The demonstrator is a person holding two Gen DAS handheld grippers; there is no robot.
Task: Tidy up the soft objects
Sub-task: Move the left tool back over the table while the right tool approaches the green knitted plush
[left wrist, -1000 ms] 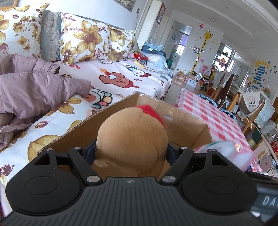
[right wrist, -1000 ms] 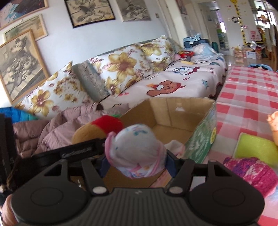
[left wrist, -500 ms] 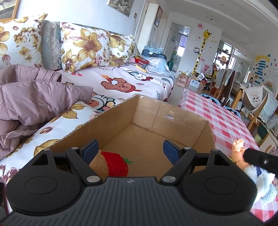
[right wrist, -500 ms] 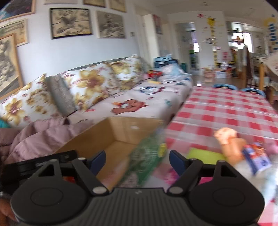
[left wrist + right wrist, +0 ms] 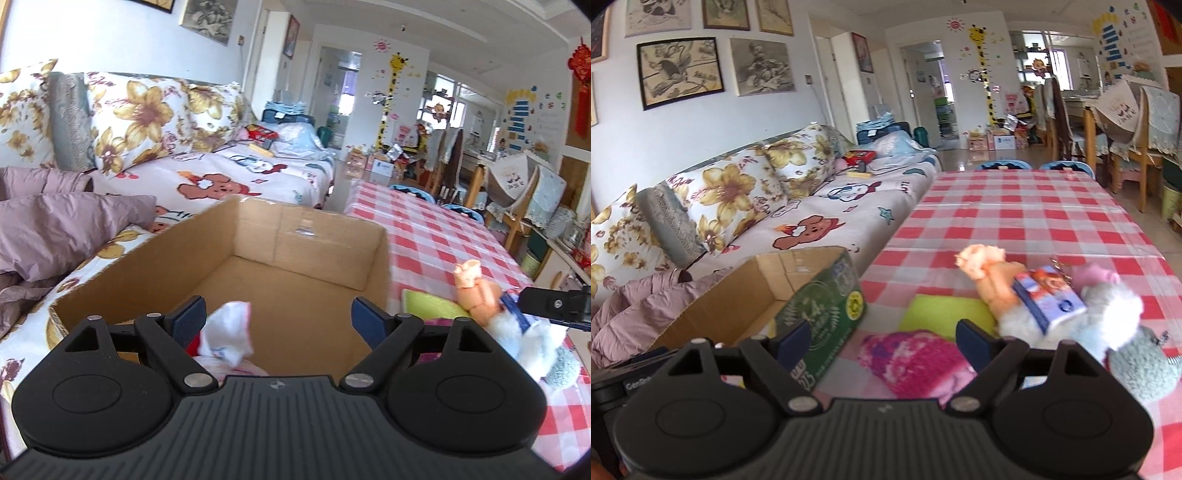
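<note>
An open cardboard box (image 5: 258, 251) sits by the sofa. A white-and-pink soft toy (image 5: 231, 330) lies in its near left corner, on a red-topped plush (image 5: 193, 346). My left gripper (image 5: 277, 320) hangs over the box, jaws opening, gripping nothing. My right gripper (image 5: 884, 341) is over the checked table (image 5: 1015, 206), jaws opening, nothing pressed between them. Below its gap lies a pink knitted piece (image 5: 908, 356). Beyond are a yellow-green pad (image 5: 942, 312), an orange plush (image 5: 988, 271), a white fluffy plush (image 5: 1075, 321) and a grey plush (image 5: 1145, 367).
The box (image 5: 753, 295) has a green printed side (image 5: 827, 314) against the table edge. A sofa (image 5: 229, 173) with floral cushions (image 5: 136, 118) and a mauve jacket (image 5: 62, 225) lies left. Chairs (image 5: 1067, 122) stand at the table's far end.
The left gripper let go of the brown red-topped plush, which dropped into the box. The right gripper released the white-and-pink toy into the box and swung right over the table toys.
</note>
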